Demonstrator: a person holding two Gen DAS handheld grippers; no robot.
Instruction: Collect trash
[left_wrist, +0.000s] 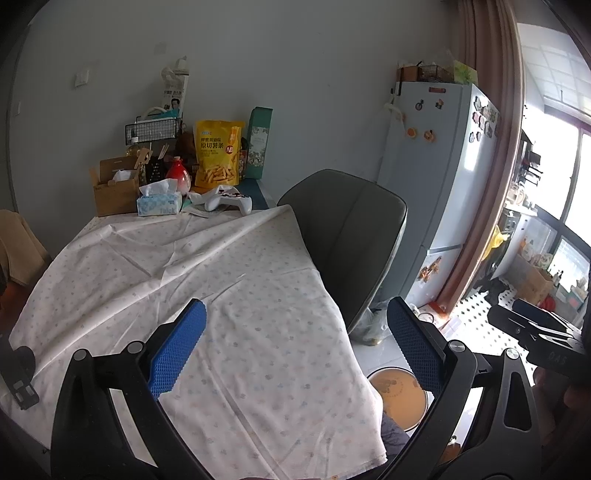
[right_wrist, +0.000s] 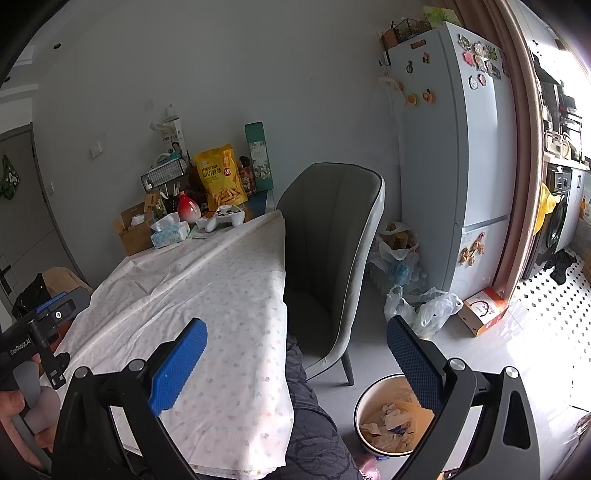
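Observation:
A round trash bin (right_wrist: 373, 406) with an orange inside stands on the floor at the table's right, holding crumpled paper and wrappers (right_wrist: 388, 424). It also shows in the left wrist view (left_wrist: 402, 398), partly hidden by the cloth. My left gripper (left_wrist: 295, 347) is open and empty above the tablecloth (left_wrist: 207, 280). My right gripper (right_wrist: 295, 354) is open and empty, above the table's right edge and the bin. The left gripper's body shows at the left of the right wrist view (right_wrist: 40, 328). No loose trash shows on the cloth.
A grey chair (right_wrist: 332, 258) stands at the table's right side. At the table's far end are a tissue box (left_wrist: 159, 202), a white game controller (left_wrist: 229, 201), a yellow snack bag (left_wrist: 218, 153) and a cardboard box (left_wrist: 114, 188). A fridge (right_wrist: 454, 147) and plastic bags (right_wrist: 424, 306) stand beyond.

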